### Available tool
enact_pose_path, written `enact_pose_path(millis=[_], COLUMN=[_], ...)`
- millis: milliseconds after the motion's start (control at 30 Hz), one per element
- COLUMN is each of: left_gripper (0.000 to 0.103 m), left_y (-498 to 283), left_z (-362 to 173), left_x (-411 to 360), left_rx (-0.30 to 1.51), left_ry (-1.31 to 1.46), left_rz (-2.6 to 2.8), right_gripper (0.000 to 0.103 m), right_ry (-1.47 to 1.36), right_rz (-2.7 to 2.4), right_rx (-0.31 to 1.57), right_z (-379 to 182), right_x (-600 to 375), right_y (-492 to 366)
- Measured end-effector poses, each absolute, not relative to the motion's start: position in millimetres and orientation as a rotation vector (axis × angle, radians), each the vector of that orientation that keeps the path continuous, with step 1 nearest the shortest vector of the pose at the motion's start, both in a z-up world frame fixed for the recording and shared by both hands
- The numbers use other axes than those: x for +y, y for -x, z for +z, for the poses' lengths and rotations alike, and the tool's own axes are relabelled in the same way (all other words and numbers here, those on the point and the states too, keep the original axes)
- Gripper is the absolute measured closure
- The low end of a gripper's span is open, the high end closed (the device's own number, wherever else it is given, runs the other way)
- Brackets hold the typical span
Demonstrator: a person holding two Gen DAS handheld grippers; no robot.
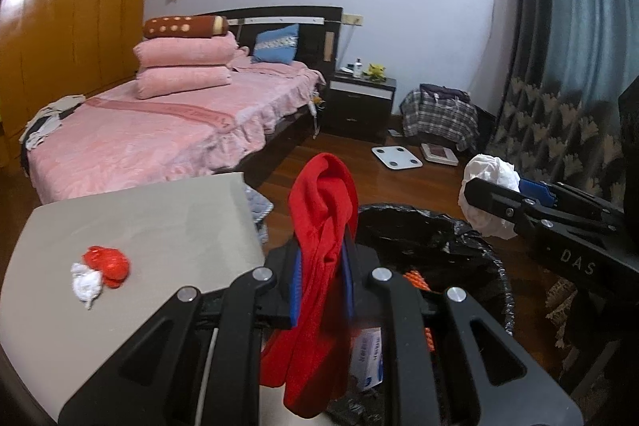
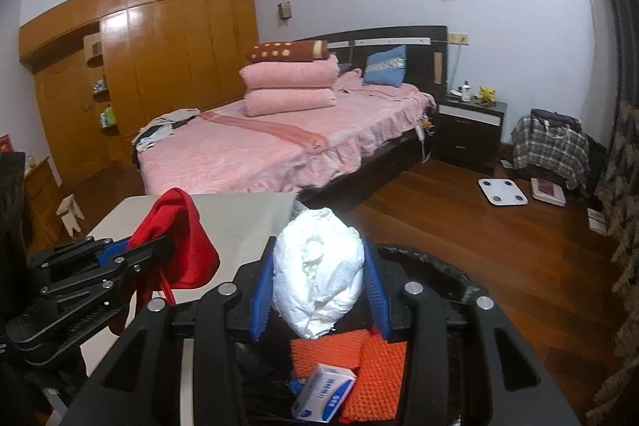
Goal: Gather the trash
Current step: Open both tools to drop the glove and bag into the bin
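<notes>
From the left wrist camera, the left gripper [image 1: 323,266] is seen with its jaws nearly closed, pinching a red cloth [image 1: 323,226] that stands up above the blue pads and hangs down below them; just beyond and to the right, a bin lined with a black bag [image 1: 459,242] is seen on the wooden floor [image 1: 399,182]; a small white box [image 1: 369,358] and something orange are glimpsed inside it; to the left, a grey counter [image 1: 159,218] carries a red and white crumpled wad [image 1: 102,272]; at the right edge, the right gripper [image 1: 491,194] is shown holding a white crumpled bundle [image 1: 487,186] near the bin's far rim; a pink bed [image 1: 139,130] fills the background.

From the right wrist camera, the right gripper [image 2: 319,278] is seen with its jaws partly apart, clamped on the white crumpled bundle [image 2: 319,274], held above the bin; below it, orange mesh pieces [image 2: 359,366] and the small white box [image 2: 323,390] lie in the black bag, whose rim [image 2: 451,270] is dark and perhaps only partly visible; at the left, the left gripper [image 2: 159,246] is seen holding the red cloth [image 2: 179,234] over the counter [image 2: 239,226] edge.
</notes>
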State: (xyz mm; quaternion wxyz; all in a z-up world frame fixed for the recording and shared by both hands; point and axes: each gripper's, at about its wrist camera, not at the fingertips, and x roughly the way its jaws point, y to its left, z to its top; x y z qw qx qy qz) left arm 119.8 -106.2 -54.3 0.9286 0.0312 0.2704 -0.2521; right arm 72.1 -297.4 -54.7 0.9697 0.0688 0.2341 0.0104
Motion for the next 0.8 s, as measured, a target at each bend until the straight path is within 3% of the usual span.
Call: enact_pose_path(millis=[333, 400, 467, 500, 667, 800], left_gripper=[0.087, 0.079, 0.052, 0.047, 0.032, 0.026], left_y=[-135, -140, -145, -147, -147, -143], left_z=[-79, -84, -88, -91, -94, -89], left_x=[-153, -161, -165, -167, -160, -144], left_rx=[0.601, 0.619, 0.635, 0.639, 0.65, 0.635], left_ry=[-0.103, -0.104, -0.099, -0.095, -0.086, -0.082], left_rz=[-0.584, -0.605, -0.624, -0.63, -0.613, -0.576], right_gripper=[0.061, 0.057, 0.054, 0.052, 0.026, 0.014], right_ry=[-0.178, -0.183, -0.184, -0.183, -0.183, -0.187], right_rz=[-0.047, -0.056, -0.067, -0.07, -0.081, -0.084], right_rx=[0.518, 0.528, 0.539, 0.543, 0.543, 0.526], right_z=[-79, -83, -89, -90, -95, -93], right_x=[-339, -343, -349, -351, -354, -352], right_y=[-75, -77, -80, -81, -79, -74])
